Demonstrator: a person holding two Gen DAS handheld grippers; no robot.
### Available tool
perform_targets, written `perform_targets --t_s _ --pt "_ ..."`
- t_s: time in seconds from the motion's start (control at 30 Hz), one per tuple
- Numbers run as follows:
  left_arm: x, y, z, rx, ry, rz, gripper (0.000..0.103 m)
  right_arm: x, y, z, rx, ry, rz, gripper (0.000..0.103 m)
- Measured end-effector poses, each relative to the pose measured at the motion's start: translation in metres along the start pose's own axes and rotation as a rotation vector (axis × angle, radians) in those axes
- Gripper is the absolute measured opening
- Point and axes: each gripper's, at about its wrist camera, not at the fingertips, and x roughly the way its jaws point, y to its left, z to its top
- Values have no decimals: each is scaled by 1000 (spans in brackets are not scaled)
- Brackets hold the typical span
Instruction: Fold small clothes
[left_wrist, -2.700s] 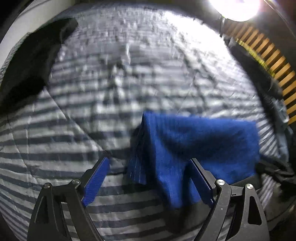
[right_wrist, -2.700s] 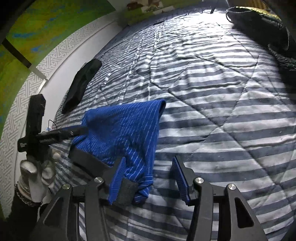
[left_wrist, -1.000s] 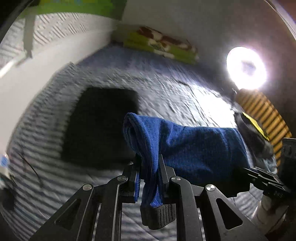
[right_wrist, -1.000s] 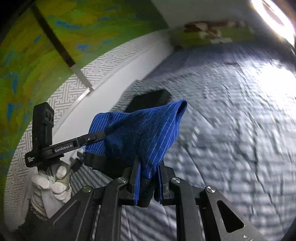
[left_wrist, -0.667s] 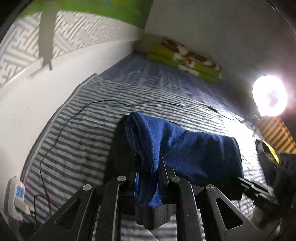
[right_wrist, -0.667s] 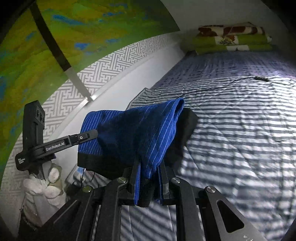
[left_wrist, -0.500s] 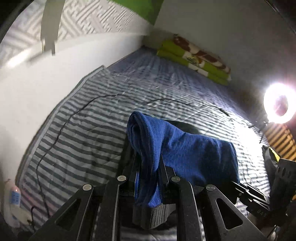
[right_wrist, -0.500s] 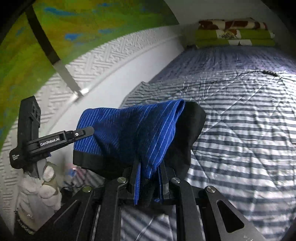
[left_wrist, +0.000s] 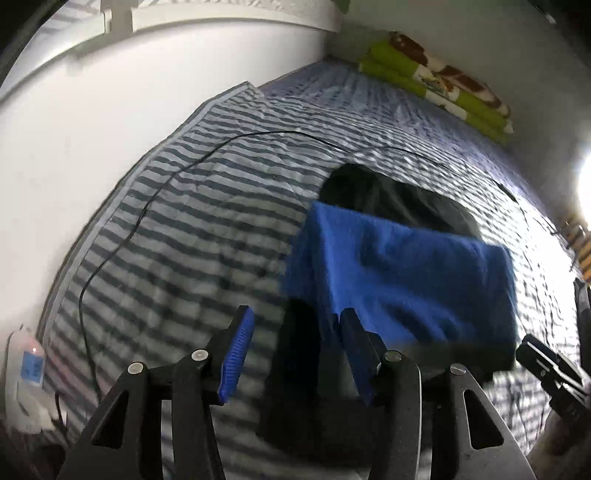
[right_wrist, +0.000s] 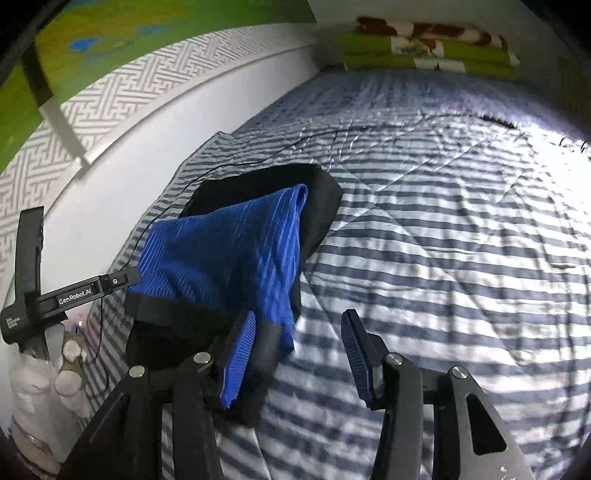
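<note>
Looking along the left gripper (left_wrist: 297, 350), I saw its jaws spread wide with nothing clamped between them; the blue garment (left_wrist: 402, 280) lay just ahead, its near edge and dark waistband brushing the inner face of my right-side finger, though I could not tell whether it truly touched. The right gripper (right_wrist: 299, 354) was likewise wide open and gripped nothing, the blue garment (right_wrist: 229, 262) sitting against its left-side finger, with the dark band draped beside the blue pad. The garment rested on top of a black folded garment (right_wrist: 317, 199), which lay on the striped bedspread (right_wrist: 443, 240) near the white wall (left_wrist: 92, 129). From the right wrist view I saw the left gripper's body (right_wrist: 70, 295) at the garment's far edge, held by a white-gloved hand (right_wrist: 48, 384). A thin black cable (left_wrist: 155, 199) ran across the bedspread, and green folded blankets (right_wrist: 424, 48) sat at the far end.
</note>
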Motion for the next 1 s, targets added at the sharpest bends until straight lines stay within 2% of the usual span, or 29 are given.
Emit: perform_targets --t_s 0.1,0.23,0.47,0.63,0.83,1.0 --pt "-19 -17 -18 38 9 24 52 -26 -7 -14 0 -3 16 45" --pt "-48 -36 -50 53 12 15 52 -67 -19 -36 3 -5 24 45" --pt "-137 -86 -119 85 -41 -7 52 -147 -36 -82 -10 -16 26 45" --pt "-218 -136 -177 166 -108 -16 65 -204 -36 -119 -37 -25 31 45" --pt "-303 -183 -242 204 -171 -76 73 -282 -34 -167 -80 -70 10 46" --pt "-359 -214 -293 241 -218 -71 79 -337 -33 -203 -94 -104 -19 49"
